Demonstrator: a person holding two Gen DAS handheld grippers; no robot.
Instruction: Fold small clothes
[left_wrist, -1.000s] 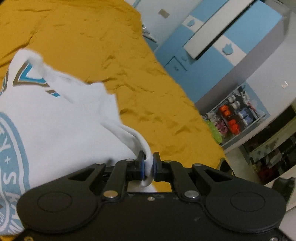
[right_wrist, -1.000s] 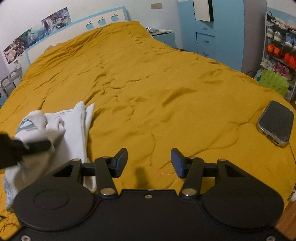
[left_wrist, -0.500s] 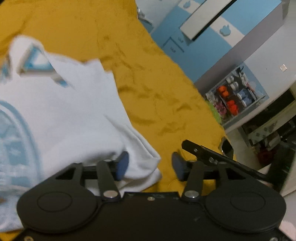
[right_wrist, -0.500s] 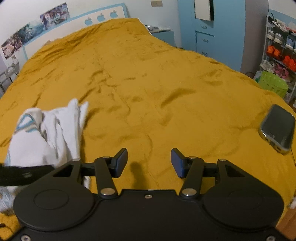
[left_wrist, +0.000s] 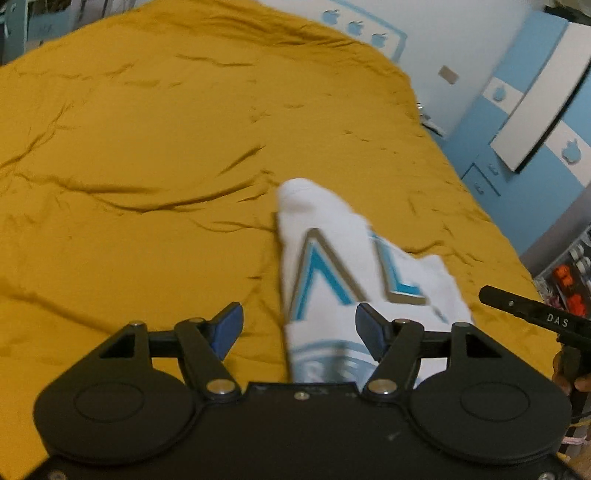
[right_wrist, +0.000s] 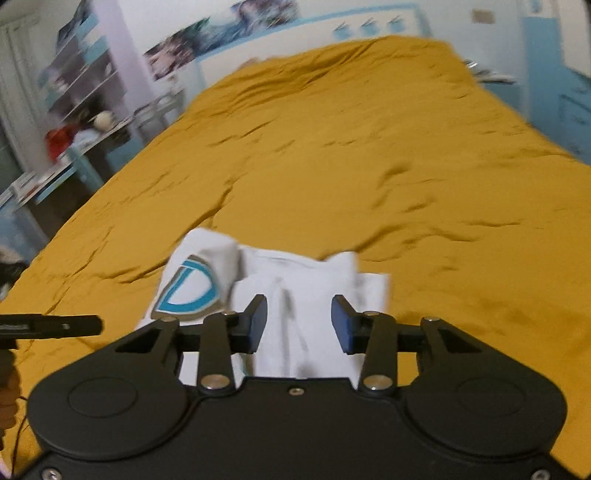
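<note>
One white garment (left_wrist: 343, 258) with blue and grey lettering is lying bunched on the mustard-yellow bedspread (left_wrist: 147, 147), which is filling most of both views. In the left wrist view the garment is sitting in the lower centre-right of the frame, running from the middle down behind the left gripper (left_wrist: 298, 328). That gripper's two blue-padded fingers (left_wrist: 227, 326) are standing wide apart and holding nothing; the left one is lying over bare bedspread and the right one over the cloth. At the right edge of this frame one black bar of the other tool, lettered "DAS", is poking in.

In the right wrist view the same garment (right_wrist: 295, 295) is lying in the lower centre, with one blue shield-shaped print showing on its left fold. The right gripper (right_wrist: 298, 323) is hovering over it, its two fingers (right_wrist: 255, 321) also spread apart and gripping nothing, with white cloth showing between them. Whether the pads are touching the fabric cannot be told. Three apple shapes are showing on the headboard (left_wrist: 369, 33) at the top of the left wrist view. A blue wardrobe (left_wrist: 517, 155) is standing at the right there.
</note>
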